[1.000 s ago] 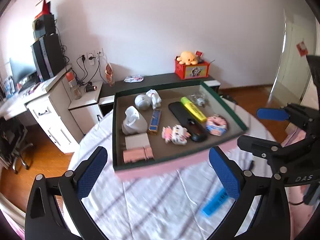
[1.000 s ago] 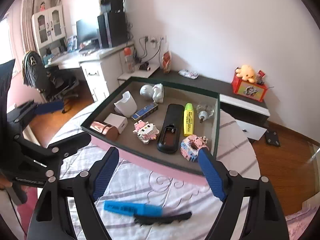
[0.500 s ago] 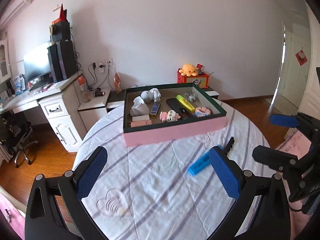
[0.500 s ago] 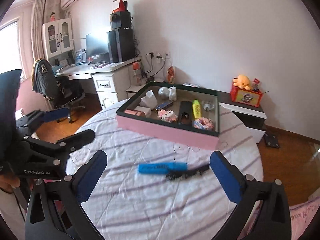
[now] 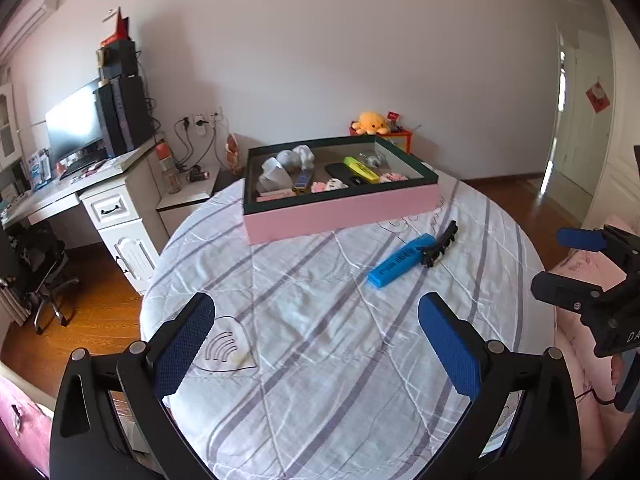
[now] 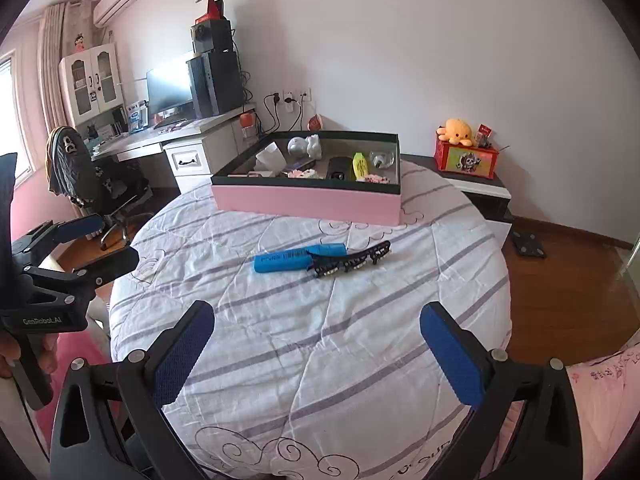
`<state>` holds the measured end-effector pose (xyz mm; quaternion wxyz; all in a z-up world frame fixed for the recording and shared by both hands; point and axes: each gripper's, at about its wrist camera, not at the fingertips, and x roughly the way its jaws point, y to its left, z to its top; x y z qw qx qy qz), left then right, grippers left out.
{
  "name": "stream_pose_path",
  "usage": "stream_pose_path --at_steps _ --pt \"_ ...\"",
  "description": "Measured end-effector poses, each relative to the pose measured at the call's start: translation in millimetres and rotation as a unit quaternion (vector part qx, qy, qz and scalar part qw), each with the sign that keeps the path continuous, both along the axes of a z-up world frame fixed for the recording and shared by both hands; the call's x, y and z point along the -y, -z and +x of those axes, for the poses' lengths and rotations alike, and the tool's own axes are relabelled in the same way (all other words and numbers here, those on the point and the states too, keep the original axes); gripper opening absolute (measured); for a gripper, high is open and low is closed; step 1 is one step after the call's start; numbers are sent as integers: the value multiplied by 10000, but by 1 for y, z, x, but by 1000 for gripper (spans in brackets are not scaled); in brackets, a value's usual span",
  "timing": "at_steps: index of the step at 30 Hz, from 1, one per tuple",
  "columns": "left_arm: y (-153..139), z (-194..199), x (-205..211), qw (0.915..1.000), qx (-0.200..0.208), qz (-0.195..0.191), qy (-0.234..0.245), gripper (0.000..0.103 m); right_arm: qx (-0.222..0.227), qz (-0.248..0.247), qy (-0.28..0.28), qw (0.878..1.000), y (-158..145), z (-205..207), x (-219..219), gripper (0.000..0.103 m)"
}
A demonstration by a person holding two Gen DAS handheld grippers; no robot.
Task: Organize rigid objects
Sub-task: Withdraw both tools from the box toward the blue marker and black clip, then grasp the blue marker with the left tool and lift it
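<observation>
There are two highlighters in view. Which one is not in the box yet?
The blue highlighter: it lies on the striped tablecloth touching the black hair clip. The yellow highlighter already lies inside the pink box.

1. Left wrist view: looks forward between its own fingers, from above the near edge of the round table, toward the far wall; the pink box lies far and central.
2. Right wrist view: set at the near edge, further right, facing far-left across the table.
3. Shared field: table, box, blue highlighter; each view catches the other gripper at its margin.
</observation>
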<state>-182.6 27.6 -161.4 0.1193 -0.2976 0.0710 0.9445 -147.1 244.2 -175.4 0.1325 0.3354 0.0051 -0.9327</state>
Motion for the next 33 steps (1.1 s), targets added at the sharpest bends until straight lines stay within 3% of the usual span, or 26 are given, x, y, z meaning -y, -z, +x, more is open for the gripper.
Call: stream_pose_path --at_steps 14,19,28,33 --pt "28 -33 -35 9978 413 -228 457 103 401 -124 300 9987 34 -26 -30 103" --pt "43 -59 -52 9937 707 -209 846 103 517 -223 466 9973 45 -35 -43 103" --pt "76 -107 -78 9886 1131 -520 843 102 755 -262 568 9952 66 -55 -54 103" --pt "86 -126 -91 9831 1385 -660 994 96 730 -297 569 9953 68 -60 -57 103"
